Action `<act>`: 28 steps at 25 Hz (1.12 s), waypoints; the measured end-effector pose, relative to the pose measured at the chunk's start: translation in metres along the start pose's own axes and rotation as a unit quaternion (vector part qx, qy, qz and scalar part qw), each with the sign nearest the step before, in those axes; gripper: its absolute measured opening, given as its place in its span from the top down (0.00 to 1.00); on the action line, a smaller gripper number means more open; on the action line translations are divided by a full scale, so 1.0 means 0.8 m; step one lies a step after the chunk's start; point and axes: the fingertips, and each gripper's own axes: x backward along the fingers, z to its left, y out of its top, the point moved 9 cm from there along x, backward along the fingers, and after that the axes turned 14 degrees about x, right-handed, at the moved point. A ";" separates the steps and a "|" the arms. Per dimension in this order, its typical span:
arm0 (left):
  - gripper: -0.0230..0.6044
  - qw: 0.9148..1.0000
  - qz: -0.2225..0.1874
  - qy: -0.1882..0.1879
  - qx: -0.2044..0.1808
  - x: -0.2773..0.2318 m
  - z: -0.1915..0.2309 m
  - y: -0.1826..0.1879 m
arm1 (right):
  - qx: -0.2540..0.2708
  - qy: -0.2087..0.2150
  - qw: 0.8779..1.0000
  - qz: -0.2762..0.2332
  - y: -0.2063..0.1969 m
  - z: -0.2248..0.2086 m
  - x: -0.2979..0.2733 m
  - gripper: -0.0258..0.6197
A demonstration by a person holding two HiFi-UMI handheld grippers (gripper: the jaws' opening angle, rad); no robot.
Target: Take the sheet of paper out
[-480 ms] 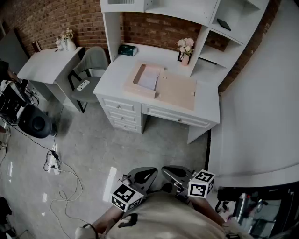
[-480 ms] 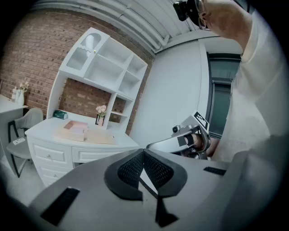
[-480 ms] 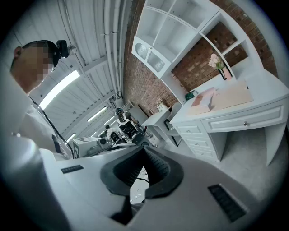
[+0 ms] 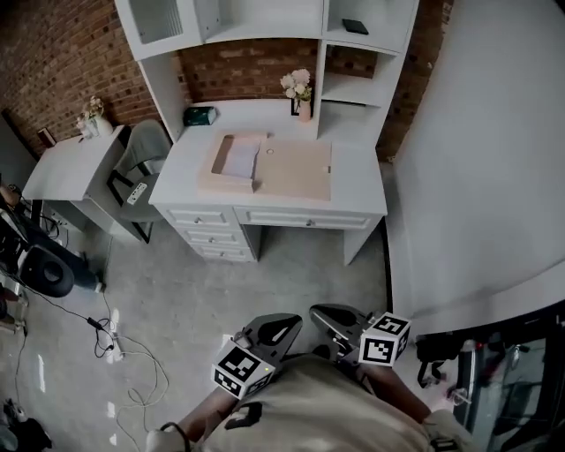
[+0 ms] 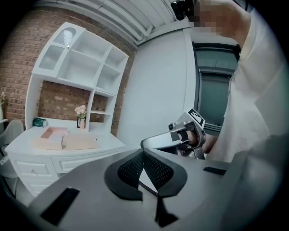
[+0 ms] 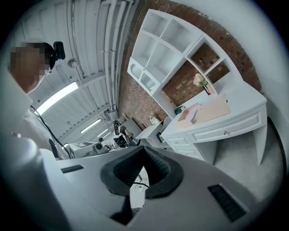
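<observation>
Nearest, the left gripper [image 4: 287, 323] and right gripper [image 4: 323, 314] are both clenched on nothing, held side by side over the grey floor [image 4: 265, 282]. Loose cables [image 4: 115, 340] trail at the left. Well beyond stands the white counter [image 4: 353, 190]. On it lies a flat tan box [image 4: 296, 169], with the sheet of paper [image 4: 238, 159] in its open left compartment. Flowers [image 4: 298, 84], white shelves [image 4: 265, 22] and a brick wall [image 4: 53, 53] stand behind.
</observation>
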 end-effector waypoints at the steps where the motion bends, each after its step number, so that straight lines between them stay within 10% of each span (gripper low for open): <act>1: 0.93 1.000 0.003 -0.002 -0.005 -0.006 -0.004 0.000 | -0.004 -0.004 1.000 -0.007 0.000 -0.004 0.007 0.92; 20: 0.93 0.999 0.011 0.004 -0.037 -0.088 -0.055 0.012 | -0.037 -0.014 0.998 -0.044 0.012 -0.079 0.084 0.92; 28: 0.93 0.999 0.016 0.026 -0.038 -0.097 -0.076 0.010 | 0.052 0.020 0.998 -0.038 0.018 -0.076 0.088 0.92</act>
